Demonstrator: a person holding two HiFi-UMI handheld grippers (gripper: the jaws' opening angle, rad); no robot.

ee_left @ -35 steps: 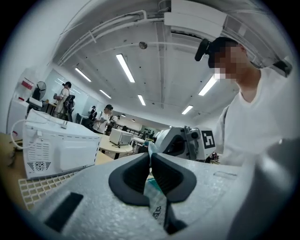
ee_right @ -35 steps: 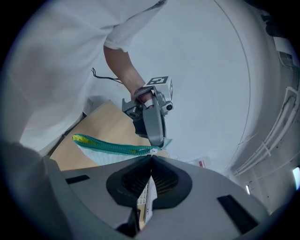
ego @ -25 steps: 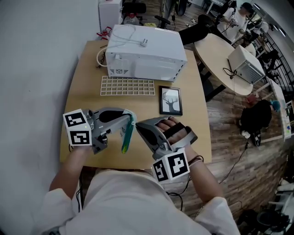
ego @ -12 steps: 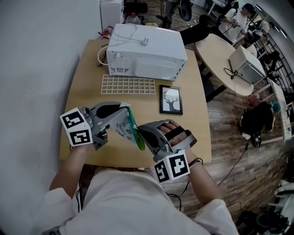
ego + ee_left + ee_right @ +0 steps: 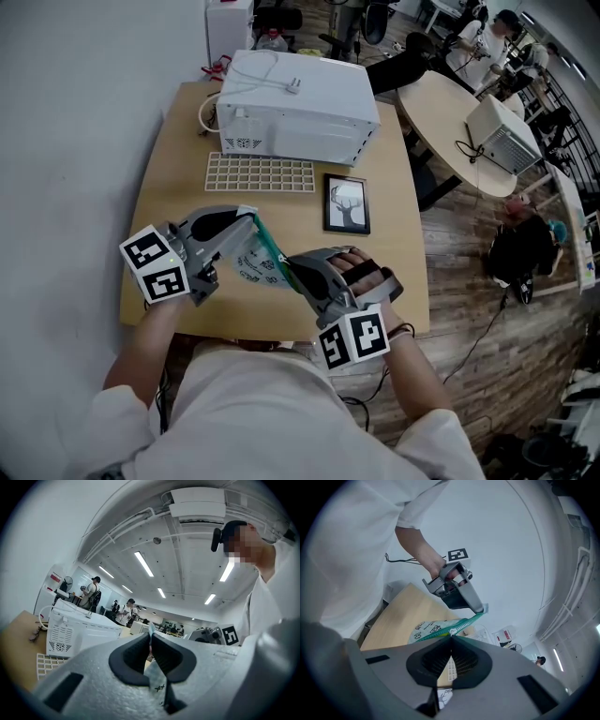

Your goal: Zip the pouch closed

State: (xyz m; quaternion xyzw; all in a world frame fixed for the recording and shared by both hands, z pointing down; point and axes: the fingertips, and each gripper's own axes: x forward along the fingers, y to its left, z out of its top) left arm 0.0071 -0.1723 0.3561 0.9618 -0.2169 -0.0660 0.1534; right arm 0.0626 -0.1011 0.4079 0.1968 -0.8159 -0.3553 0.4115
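Note:
A white printed pouch (image 5: 253, 267) with a green zipper (image 5: 270, 242) is held up over the wooden table (image 5: 169, 187), stretched between both grippers. My left gripper (image 5: 249, 217) is shut on the pouch's top corner at the zipper's end; in the left gripper view the pouch fabric (image 5: 157, 677) is pinched between the jaws of that gripper (image 5: 150, 645). My right gripper (image 5: 289, 266) is shut on the zipper pull; in the right gripper view the small white pull (image 5: 450, 631) sits at the closed tips of that gripper (image 5: 451, 637), and the green zipper (image 5: 465, 622) runs up to the left gripper (image 5: 480, 608).
A white box-shaped appliance (image 5: 298, 108) stands at the back of the table, with a beige lattice tray (image 5: 260, 174) and a small framed tree picture (image 5: 347, 203) in front of it. To the right is a round table (image 5: 450, 117), with people beyond it.
The pouch, first hanging edge-on from the left gripper, now lies spread and taut between both grippers. The right gripper has shifted slightly down and toward me along the zipper.

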